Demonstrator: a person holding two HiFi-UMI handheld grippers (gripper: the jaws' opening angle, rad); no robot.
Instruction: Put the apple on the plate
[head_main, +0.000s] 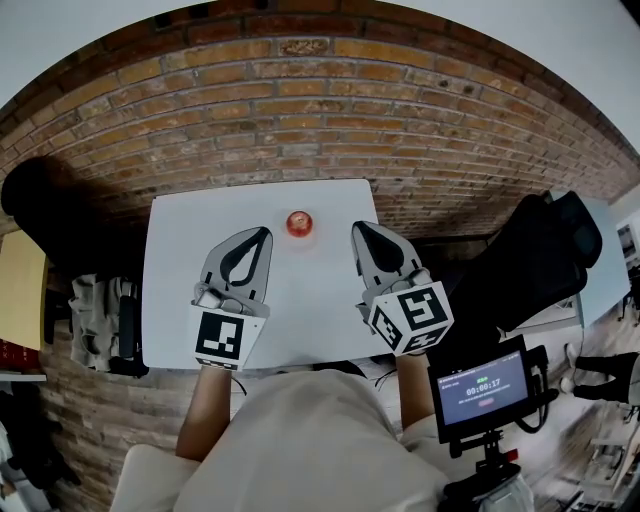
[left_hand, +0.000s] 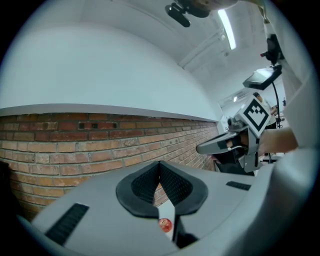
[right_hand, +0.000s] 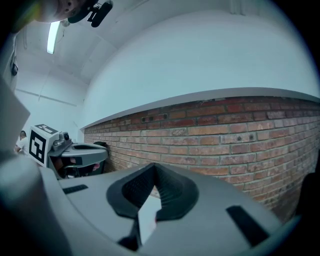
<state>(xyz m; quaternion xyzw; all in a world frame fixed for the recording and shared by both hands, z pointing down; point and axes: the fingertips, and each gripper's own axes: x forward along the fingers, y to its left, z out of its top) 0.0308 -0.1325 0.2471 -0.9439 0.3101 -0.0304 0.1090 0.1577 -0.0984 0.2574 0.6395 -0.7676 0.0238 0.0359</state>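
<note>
A red apple (head_main: 298, 222) rests near the far edge of the white table (head_main: 180, 300), midway between the two grippers' tips. A pale rim shows under it; I cannot tell whether that is the plate. My left gripper (head_main: 262, 233) hangs over the table to the apple's left, shut and empty. To the apple's right my right gripper (head_main: 357, 229) is shut and empty as well. In the left gripper view the apple (left_hand: 165, 225) shows low, through the gap behind the closed left gripper (left_hand: 160, 169), with the right gripper (left_hand: 220, 145) off to the side. The right gripper view shows the closed right gripper (right_hand: 154, 172) and the left gripper (right_hand: 82, 152).
A brick wall (head_main: 300, 110) rises right behind the table's far edge. A black chair with a bag (head_main: 535, 260) stands to the right. A small screen on a stand (head_main: 484, 385) sits at the lower right. Dark gear (head_main: 100, 325) lies left of the table.
</note>
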